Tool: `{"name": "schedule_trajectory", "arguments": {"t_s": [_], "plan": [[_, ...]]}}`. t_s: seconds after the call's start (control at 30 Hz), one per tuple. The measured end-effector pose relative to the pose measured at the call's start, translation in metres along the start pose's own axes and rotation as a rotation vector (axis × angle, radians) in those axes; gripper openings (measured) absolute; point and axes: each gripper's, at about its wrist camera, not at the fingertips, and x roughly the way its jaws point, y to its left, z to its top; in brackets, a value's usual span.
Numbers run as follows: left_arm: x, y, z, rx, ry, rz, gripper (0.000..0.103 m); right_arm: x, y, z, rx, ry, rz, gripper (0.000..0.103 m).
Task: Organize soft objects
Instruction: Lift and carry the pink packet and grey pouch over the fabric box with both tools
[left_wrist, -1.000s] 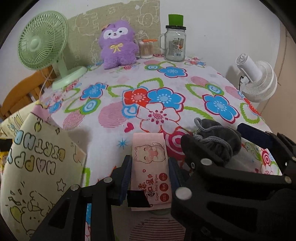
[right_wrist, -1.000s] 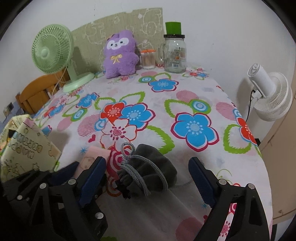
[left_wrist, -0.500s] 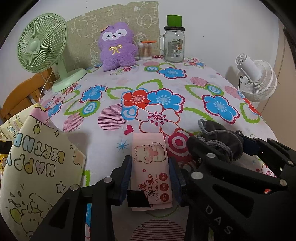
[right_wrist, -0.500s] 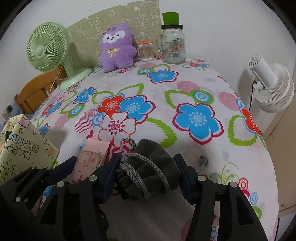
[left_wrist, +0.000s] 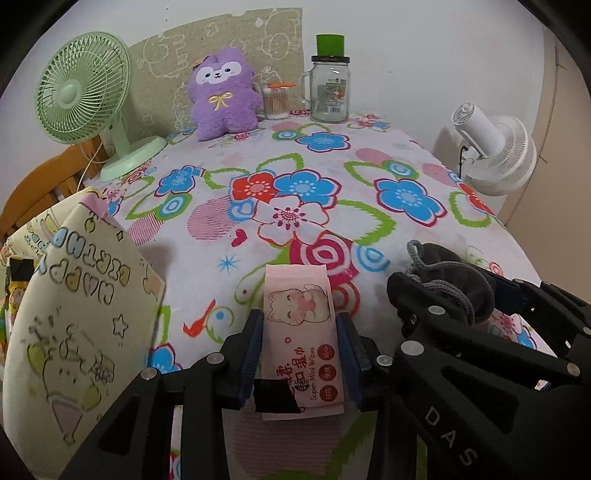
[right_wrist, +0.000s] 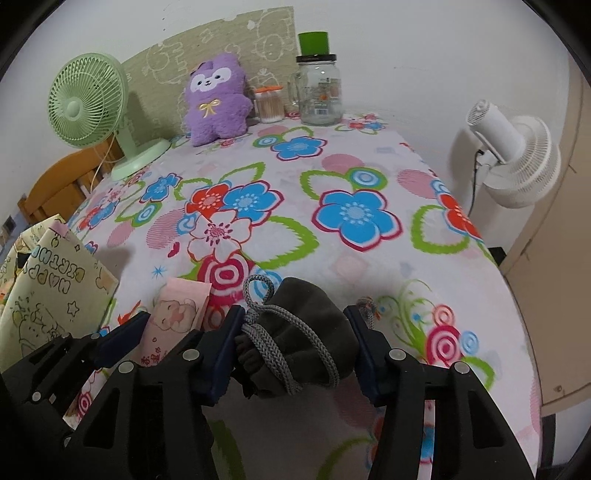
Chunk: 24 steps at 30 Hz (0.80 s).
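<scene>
While L tool (left_wrist: 300, 343) clamps wipes pack (left_wrist: 301, 325), R tool (right_wrist: 295, 339) squeezes grey pouch (right_wrist: 303, 332).

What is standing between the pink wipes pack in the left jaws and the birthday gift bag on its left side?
Nothing visible. The left gripper is shut on the wipes pack, and only bare flowered tablecloth lies between it and the gift bag. The right gripper, holding the grey pouch, is on the other side.

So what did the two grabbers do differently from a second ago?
The right gripper closed its wide-open fingers onto the grey drawstring pouch and now pinches it. The left gripper kept its grip on the pink wipes pack. The purple plush and gift bag stayed put.
</scene>
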Motion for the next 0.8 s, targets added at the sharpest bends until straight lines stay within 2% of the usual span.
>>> {"name": "schedule_trajectory", "arguments": {"t_s": [0.8], "plan": [[-0.073,-0.002,-0.019,0.007,-0.086,-0.010,0.040,-0.080,0.011,-0.022,0.030,-0.092,-0.045,0.057]]}}
